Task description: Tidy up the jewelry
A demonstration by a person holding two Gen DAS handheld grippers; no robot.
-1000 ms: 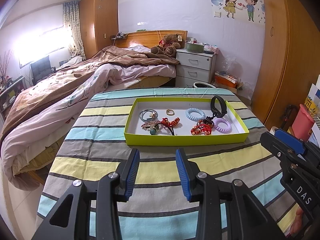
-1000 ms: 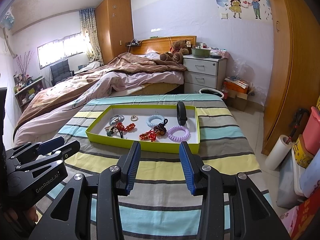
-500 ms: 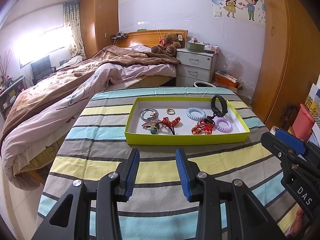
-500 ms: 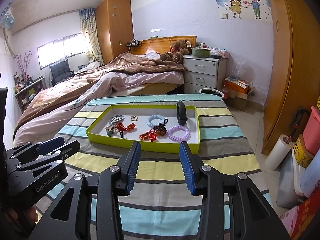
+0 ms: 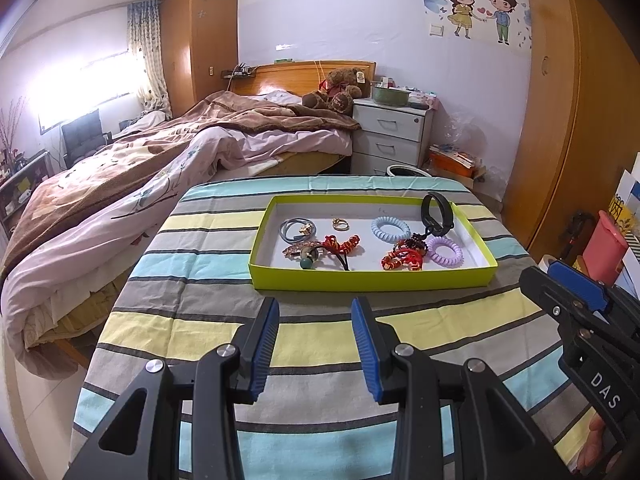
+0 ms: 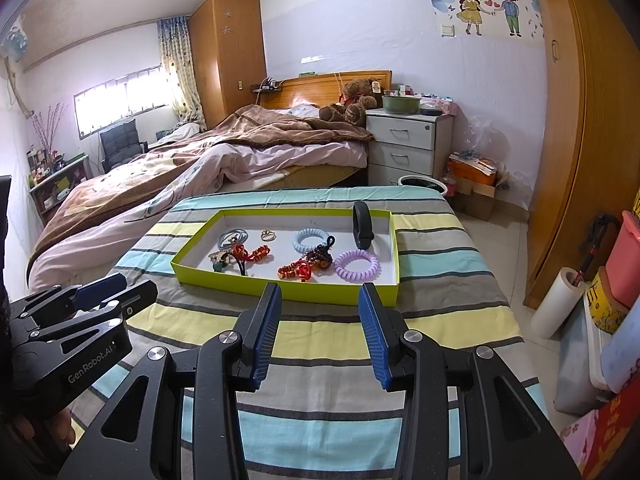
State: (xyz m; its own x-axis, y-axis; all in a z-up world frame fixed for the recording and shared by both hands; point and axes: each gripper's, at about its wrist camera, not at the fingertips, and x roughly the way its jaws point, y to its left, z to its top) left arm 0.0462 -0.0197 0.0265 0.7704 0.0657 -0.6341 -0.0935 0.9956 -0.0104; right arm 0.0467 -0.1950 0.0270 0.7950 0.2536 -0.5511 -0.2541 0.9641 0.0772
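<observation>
Both jaws are wide apart and hold nothing: the left gripper [image 5: 315,342] and the right gripper [image 6: 319,330] hang side by side over the near edge of the tabletop [image 5: 200,320], which has a striped cloth on it. Near the far edge sits a green tray [image 5: 372,278] with white inside. All the jewelry lies in it. At its left end are a grey hair tie [image 5: 297,227] and a small gold ring [image 5: 340,223]. In the middle are a red twisty tie [image 5: 341,245] and a light blue coil band [image 5: 390,229]. At the right end a purple coil band [image 5: 445,251] lies flat, and a black band [image 5: 438,214] leans on the tray's far right wall. A dark bead bracelet [image 6: 319,257] touches another red twisty tie [image 6: 295,270] beside the purple one
</observation>
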